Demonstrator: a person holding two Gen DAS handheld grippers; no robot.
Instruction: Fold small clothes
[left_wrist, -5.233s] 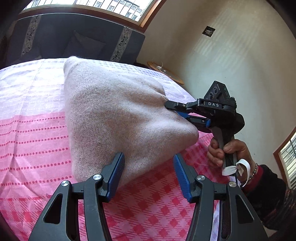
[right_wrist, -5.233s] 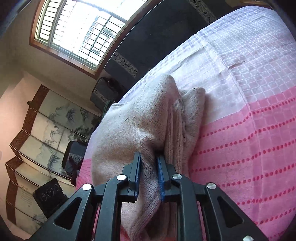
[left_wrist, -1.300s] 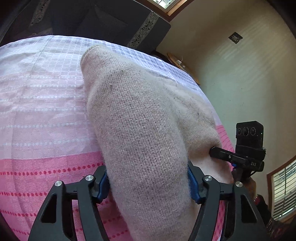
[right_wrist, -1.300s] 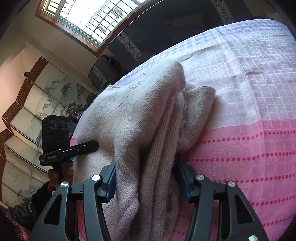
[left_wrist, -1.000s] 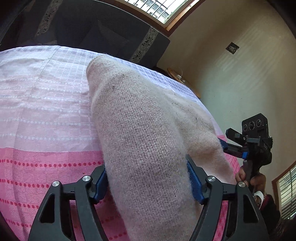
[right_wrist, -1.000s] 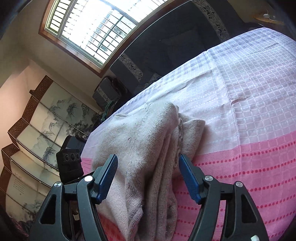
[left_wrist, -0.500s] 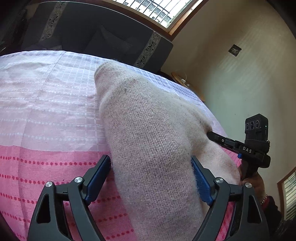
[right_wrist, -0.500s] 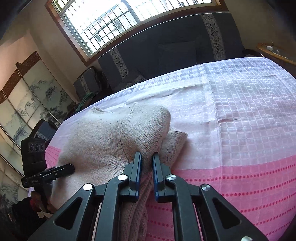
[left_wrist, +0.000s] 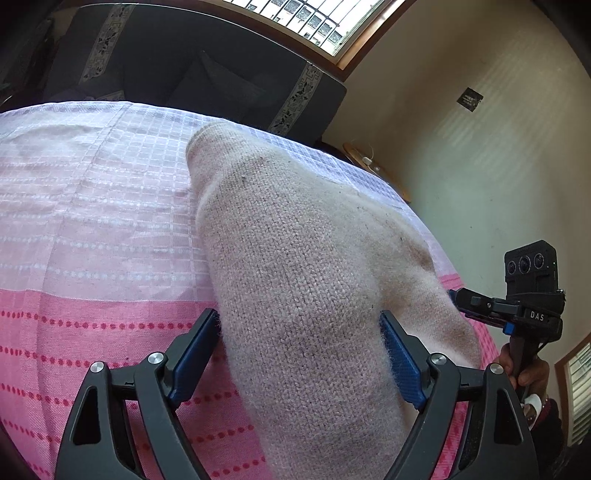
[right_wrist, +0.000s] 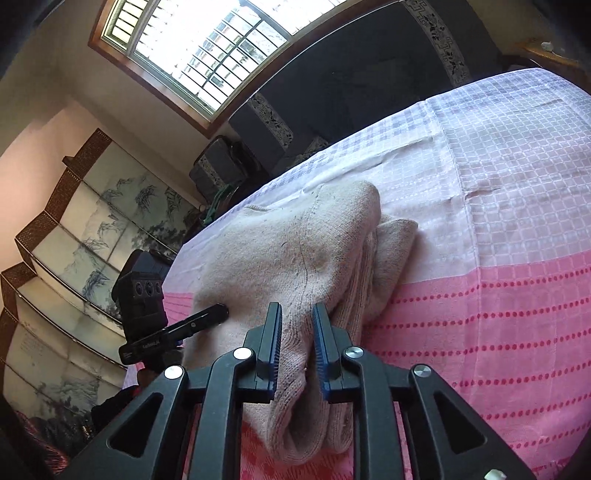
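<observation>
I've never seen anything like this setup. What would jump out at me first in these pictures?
First, the fuzzy beige sweater, folded into a thick bundle in the middle of the pink checked bedspread. Next, the two black tools with blue pads: the left gripper spread wide around one end of the bundle, the right gripper pinching a fold at the other. Behind them stands a painted folding screen.

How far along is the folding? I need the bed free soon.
Done: the beige knitted sweater lies folded into stacked layers on the pink checked bedspread. In hand: the right gripper pinches its near edge; the left gripper straddles it, open. Left: perhaps a last fold or tidying.
</observation>
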